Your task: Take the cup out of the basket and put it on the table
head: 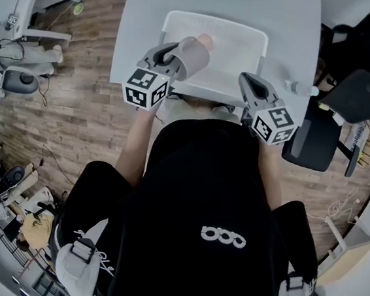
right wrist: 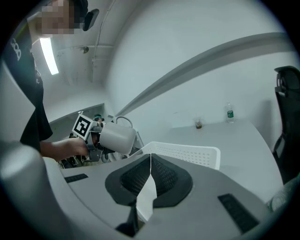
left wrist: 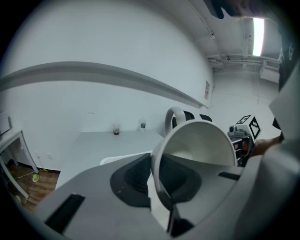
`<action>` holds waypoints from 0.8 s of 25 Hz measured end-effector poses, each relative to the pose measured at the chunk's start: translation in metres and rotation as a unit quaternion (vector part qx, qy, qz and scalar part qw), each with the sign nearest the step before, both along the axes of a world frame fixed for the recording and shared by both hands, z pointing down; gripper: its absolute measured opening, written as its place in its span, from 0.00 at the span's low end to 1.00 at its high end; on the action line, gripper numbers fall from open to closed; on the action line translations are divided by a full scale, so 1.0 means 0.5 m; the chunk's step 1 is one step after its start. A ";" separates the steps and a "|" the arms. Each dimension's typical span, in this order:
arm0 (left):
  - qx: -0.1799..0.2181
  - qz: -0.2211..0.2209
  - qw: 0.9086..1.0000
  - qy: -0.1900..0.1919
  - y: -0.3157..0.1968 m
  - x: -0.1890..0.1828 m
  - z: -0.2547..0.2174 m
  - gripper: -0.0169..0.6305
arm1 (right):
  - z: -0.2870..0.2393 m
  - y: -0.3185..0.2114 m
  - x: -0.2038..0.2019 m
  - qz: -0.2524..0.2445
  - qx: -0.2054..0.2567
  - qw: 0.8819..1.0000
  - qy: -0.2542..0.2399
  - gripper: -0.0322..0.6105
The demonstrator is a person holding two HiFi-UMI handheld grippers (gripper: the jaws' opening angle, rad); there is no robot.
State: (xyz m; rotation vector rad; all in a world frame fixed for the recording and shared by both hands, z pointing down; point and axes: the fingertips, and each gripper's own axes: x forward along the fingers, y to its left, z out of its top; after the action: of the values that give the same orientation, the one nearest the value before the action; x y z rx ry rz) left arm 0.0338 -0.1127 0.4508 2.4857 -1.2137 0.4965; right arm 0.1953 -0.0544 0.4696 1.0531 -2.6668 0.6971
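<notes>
A pale mug (head: 193, 56) hangs tilted on its side over the near left part of the white perforated basket (head: 215, 21). My left gripper (head: 177, 52) is shut on its rim. In the left gripper view the mug's rim (left wrist: 157, 168) sits pinched between the dark pads, with the open mouth (left wrist: 201, 145) facing right. The right gripper view shows the mug (right wrist: 117, 138) left of the basket (right wrist: 187, 152), handle up. My right gripper (head: 245, 78) is shut and empty at the basket's near right corner; its pads (right wrist: 161, 180) meet.
The basket stands on a grey table (head: 146, 15). A water bottle (head: 301, 88) lies on the table to its right. A bottle (right wrist: 229, 114) and a small cup (right wrist: 198, 123) stand on a farther table. Black chairs (head: 348, 95) are at the right.
</notes>
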 end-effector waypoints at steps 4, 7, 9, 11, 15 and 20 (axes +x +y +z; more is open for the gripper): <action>0.004 0.027 1.000 0.009 -0.022 -0.089 -0.013 0.09 | -0.015 -0.030 -0.090 0.032 0.005 0.999 0.004 0.09; 0.007 0.046 0.999 0.014 -0.033 -0.156 -0.022 0.09 | -0.026 -0.038 -0.174 0.041 0.009 0.999 0.007 0.09; 0.007 0.053 0.998 0.011 -0.043 -0.201 -0.020 0.09 | -0.023 -0.043 -0.227 0.043 0.008 0.999 0.009 0.09; 0.008 0.056 0.998 0.011 -0.055 -0.244 -0.015 0.09 | -0.017 -0.052 -0.274 0.046 0.007 0.999 0.007 0.09; 0.006 0.055 0.998 0.014 -0.066 -0.333 0.003 0.09 | -0.002 -0.066 -0.363 0.050 0.009 0.999 0.003 0.09; -0.004 0.055 0.998 0.011 -0.076 -0.446 0.029 0.09 | 0.007 -0.079 -0.466 0.057 0.009 0.998 0.001 0.09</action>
State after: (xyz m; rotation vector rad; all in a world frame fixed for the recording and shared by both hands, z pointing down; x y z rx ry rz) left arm -0.1890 -0.1508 0.4652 2.5547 -1.0691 0.5001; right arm -0.0377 -0.0941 0.4733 1.2191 -2.6330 0.6937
